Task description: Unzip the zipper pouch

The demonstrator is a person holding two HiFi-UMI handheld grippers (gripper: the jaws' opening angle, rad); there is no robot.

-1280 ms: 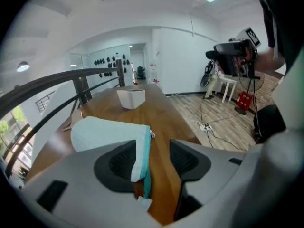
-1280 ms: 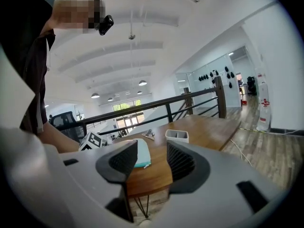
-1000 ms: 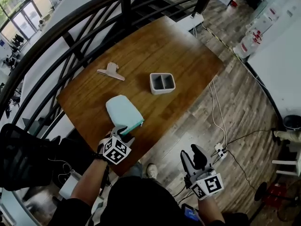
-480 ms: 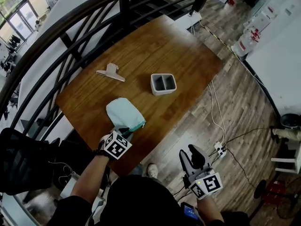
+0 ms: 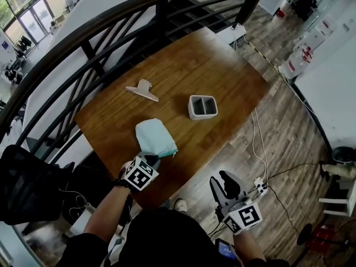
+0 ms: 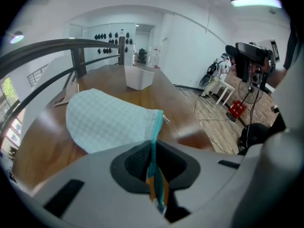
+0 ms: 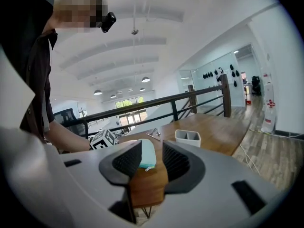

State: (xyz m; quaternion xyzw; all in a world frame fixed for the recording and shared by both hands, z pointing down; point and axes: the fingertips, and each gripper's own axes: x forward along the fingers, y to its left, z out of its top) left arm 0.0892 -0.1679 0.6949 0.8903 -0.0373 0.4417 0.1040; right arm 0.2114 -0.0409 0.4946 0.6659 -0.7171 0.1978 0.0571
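Closing its jaws on just the zipper edge of the pouch [image 6: 109,120], the left gripper [image 6: 153,167] may lose that thin hold under a pull, while the right gripper [image 7: 151,163] (jaws closing on nothing, off the table [image 5: 222,77]) hangs apart.

A wooden table [image 5: 222,71] is seen standing on a plank floor [image 5: 289,121]. Three things are laid on its top. A grey box [image 5: 202,107] with two open compartments is set near the middle. A beige clip [image 5: 142,90] is laid flat to the left of the box and on its far side, well apart from it. A pale teal pouch [image 5: 154,137] is laid to the left of the box on its near side, close to the table's near edge, its darker zipper edge turned towards that edge. The three are kept apart from one another.
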